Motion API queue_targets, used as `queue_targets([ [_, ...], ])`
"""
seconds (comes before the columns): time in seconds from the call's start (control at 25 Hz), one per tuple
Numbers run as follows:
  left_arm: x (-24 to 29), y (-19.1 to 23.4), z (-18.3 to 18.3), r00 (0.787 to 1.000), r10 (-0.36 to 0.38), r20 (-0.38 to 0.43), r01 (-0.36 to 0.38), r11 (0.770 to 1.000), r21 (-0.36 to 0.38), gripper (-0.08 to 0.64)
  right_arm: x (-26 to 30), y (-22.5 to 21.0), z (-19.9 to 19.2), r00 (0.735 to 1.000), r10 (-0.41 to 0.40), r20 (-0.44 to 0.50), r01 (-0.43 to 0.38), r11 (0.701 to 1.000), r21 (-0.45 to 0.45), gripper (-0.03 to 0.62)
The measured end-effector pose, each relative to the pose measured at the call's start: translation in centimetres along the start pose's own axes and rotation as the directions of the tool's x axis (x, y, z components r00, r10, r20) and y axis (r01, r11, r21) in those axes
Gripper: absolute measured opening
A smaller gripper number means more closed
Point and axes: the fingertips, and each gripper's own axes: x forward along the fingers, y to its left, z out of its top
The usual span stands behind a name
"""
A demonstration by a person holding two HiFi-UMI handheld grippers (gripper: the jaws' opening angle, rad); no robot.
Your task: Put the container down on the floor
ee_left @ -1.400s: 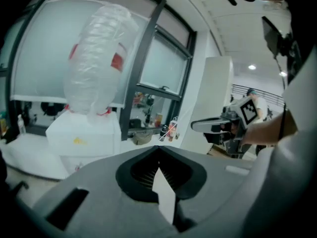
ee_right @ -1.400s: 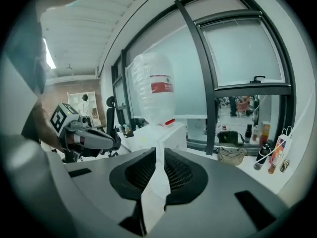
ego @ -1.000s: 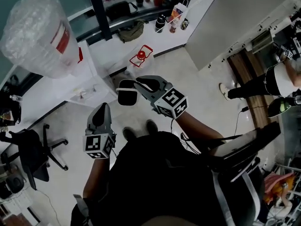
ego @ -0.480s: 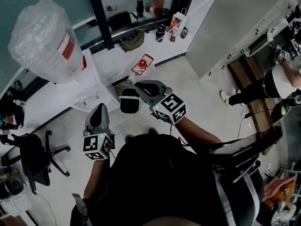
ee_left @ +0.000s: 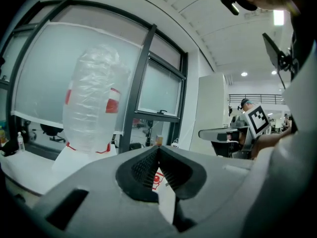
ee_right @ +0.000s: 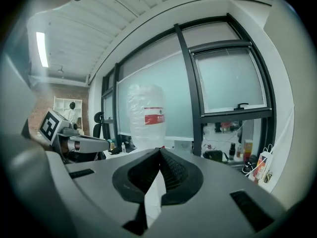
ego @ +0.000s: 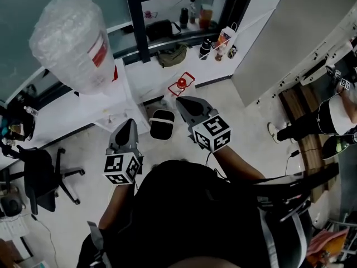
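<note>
- The container (ego: 162, 124) sits on the floor (ego: 248, 128), ahead of the person, so the task looks done.
- The left gripper (ego: 130, 123) and right gripper (ego: 181, 101) are both pressed together and empty (raised clear of it).

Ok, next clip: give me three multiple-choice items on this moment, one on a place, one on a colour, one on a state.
1. In the head view, the black container shows:
A) between the left gripper and the right gripper
B) left of both
C) right of both

2. The label band on the big wrapped bottle is:
A) blue
B) red
C) green

3. The right gripper is:
A) shut on the container
B) wide open
C) shut and empty

Answers:
1 A, the container shows in the gap between the two grippers.
2 B, the band reads red in every view.
3 C, its jaws meet with nothing between them.
</note>
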Motion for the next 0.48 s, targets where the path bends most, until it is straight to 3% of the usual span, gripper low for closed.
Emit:
queue_targets([
  [0.48,-0.02,0.12,-0.19,1.0,0.016,-0.014,-0.016,1.0,0.001,0.008,0.72,-0.41,-0.22,1.0,-0.002,-0.005,0.002,1.0,0.007,0.008],
])
